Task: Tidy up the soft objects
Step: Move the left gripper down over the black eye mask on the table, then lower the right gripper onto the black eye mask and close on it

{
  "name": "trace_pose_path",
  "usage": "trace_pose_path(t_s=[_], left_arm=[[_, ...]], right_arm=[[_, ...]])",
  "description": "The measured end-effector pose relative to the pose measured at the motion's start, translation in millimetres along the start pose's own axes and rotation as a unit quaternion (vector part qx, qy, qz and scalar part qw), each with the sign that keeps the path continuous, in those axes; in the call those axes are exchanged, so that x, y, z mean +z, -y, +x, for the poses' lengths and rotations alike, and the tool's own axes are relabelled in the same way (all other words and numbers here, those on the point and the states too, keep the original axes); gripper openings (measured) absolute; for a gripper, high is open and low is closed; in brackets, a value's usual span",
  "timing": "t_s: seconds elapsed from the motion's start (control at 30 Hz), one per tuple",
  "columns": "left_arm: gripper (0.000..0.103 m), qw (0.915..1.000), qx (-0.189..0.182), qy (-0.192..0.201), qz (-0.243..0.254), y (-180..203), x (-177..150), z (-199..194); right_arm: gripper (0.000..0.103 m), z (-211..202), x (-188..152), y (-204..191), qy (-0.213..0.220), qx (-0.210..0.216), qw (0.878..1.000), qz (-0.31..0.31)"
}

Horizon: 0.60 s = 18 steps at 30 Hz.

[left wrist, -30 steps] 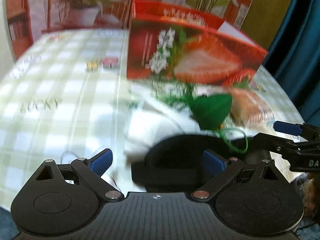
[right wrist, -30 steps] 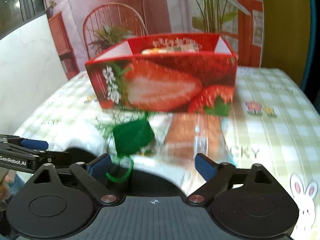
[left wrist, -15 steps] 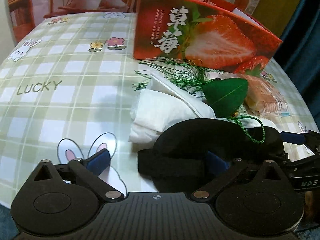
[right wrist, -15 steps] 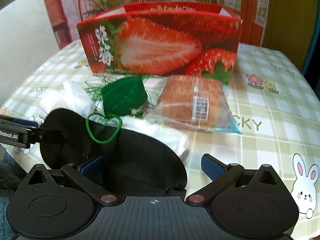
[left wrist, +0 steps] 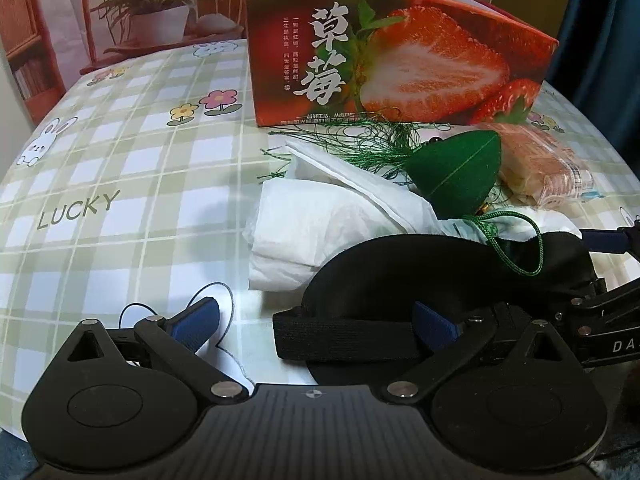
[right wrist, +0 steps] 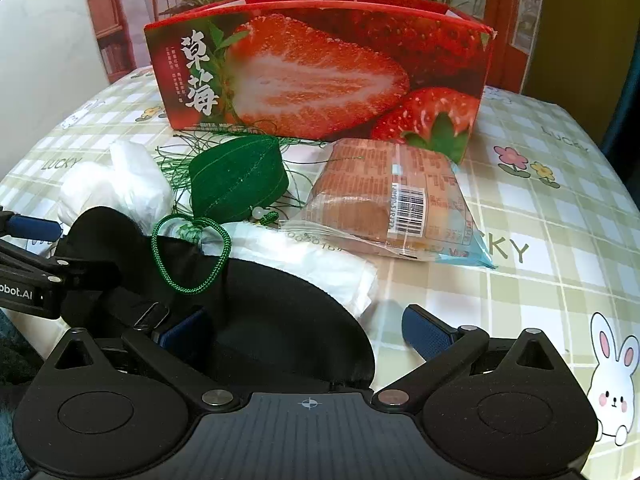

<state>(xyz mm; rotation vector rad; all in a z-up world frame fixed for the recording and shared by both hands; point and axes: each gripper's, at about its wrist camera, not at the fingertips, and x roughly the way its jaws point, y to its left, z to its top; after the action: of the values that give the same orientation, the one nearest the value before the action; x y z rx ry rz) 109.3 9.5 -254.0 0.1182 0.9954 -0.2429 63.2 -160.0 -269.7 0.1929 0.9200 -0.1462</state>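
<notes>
A black sleep mask (left wrist: 440,272) (right wrist: 272,312) lies at the table's near edge, its strap (left wrist: 344,338) toward my left gripper. A green sachet with tassel and cord loop (left wrist: 456,172) (right wrist: 236,180) rests behind it, beside white tissue packs (left wrist: 320,220) (right wrist: 116,188) and a wrapped cake (left wrist: 536,164) (right wrist: 392,200). My left gripper (left wrist: 316,322) is open, its fingers either side of the mask's strap end. My right gripper (right wrist: 304,330) is open over the mask's other end.
A red strawberry-print box (left wrist: 384,60) (right wrist: 320,76) stands open-topped behind the pile. The table has a green checked cloth (left wrist: 120,168) with bunny and flower prints. A chair and potted plant (left wrist: 156,12) stand beyond the far edge.
Both grippers have come lower and closer to the pile; the mask now fills the space between the fingers of each. The objects have not moved.
</notes>
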Motion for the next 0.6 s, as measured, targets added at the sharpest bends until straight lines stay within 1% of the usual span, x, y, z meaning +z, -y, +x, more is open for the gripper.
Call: trace_pose_path(t_s=[0.13, 0.3, 0.47, 0.6], left_arm=[[0.103, 1.0, -0.001, 0.001, -0.001, 1, -1, 0], [0.103, 1.0, -0.003, 0.001, -0.006, -1, -1, 0], [0.103, 0.9999, -0.008, 0.004, -0.011, -2, -2, -2], [0.103, 0.9997, -0.014, 0.005, -0.018, -4, -3, -4]], right_arm=[[0.103, 0, 0, 0, -0.002, 0.001, 1.0, 0.001], [0.103, -5, 2, 3, -0.022, 0.006, 1.0, 0.009], [0.103, -19, -3, 5, -0.019, 0.011, 1.0, 0.018], [0.103, -23, -9, 5, -0.035, 0.021, 0.999, 0.022]])
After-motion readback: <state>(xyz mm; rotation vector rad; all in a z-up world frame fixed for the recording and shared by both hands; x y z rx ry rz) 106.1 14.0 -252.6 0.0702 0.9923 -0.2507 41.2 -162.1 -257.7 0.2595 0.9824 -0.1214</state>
